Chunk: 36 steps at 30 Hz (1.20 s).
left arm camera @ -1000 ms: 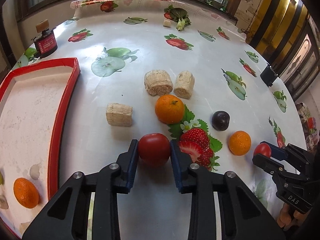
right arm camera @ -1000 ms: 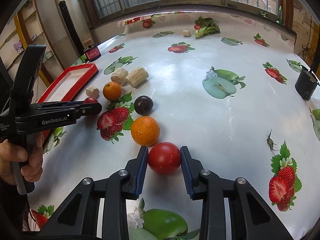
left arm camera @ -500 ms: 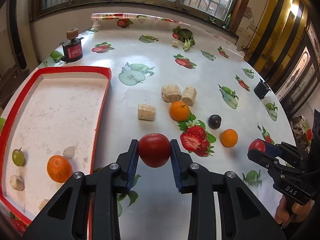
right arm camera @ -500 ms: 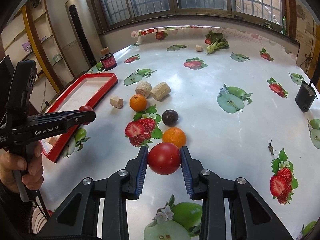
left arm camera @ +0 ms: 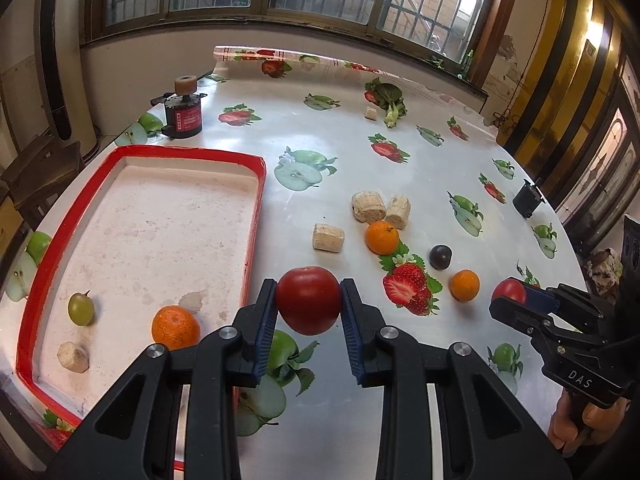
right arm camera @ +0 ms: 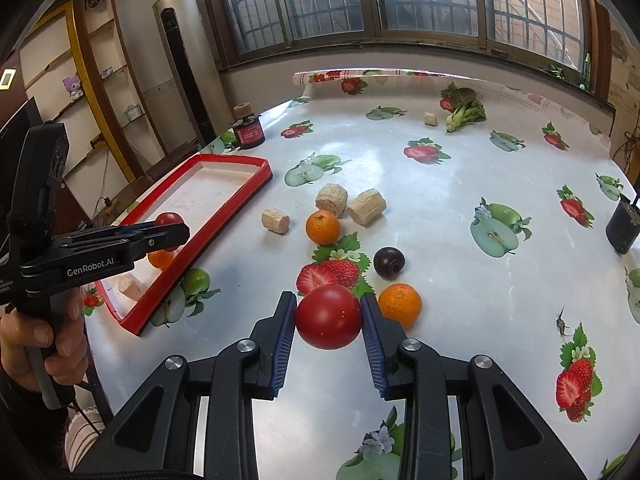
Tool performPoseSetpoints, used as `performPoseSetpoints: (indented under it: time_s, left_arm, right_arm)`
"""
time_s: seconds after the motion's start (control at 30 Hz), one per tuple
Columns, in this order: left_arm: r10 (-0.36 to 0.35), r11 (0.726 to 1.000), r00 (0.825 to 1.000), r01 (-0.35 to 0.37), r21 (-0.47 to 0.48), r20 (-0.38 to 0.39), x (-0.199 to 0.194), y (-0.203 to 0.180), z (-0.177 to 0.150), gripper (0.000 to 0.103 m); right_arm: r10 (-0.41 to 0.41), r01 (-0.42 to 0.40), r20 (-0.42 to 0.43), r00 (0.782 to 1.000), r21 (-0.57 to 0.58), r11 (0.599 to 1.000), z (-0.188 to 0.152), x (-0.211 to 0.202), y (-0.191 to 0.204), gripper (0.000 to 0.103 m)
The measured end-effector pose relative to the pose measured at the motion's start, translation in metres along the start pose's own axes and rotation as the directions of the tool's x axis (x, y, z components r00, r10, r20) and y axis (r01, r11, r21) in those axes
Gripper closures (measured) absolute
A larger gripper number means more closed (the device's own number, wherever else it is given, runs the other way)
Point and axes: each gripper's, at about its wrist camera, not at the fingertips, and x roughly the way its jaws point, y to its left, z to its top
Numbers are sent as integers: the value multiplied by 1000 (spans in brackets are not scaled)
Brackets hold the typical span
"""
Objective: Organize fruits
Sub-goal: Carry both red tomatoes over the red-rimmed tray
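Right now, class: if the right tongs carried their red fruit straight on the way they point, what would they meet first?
Probably the small orange just beyond the right tongs, slightly right of centre; the dark plum lies past it. Depth is unclear, and they may pass above.

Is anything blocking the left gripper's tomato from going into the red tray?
Nothing visible blocks it. The left gripper holds its tomato raised beside the red tray; only the low rim lies between, and the tray floor beyond is mostly bare.

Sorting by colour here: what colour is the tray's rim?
Red, around a whitish floor; the tray shows best in the left wrist view.
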Motion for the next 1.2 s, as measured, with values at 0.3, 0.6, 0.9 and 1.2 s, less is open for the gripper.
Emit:
performPoseSetpoints:
  time_s: [0.3, 0.6, 0.9, 1.2]
  left_arm:
    - [34, 999, 999, -33, -27, 34, -15, 22, 2, 74]
    - [68, 996, 997, -65, -66, 47, -22, 49, 2, 74]
    - [85, 992, 995, -80, -92, 51, -25, 70, 3, 74]
    - [97, 990, 994, -91, -108, 48, -26, 86, 3, 74]
  right_arm:
    - [42, -42, 0, 999, -45, 998, 13, 8, 29, 70]
    - [75, -75, -4, 997, -89, 993, 26, 18, 57, 70]
    - [104, -105, -11, 995, -122, 987, 34, 30, 82, 70]
    - [128, -130, -19, 992, -146, 981, 42, 41, 100, 70]
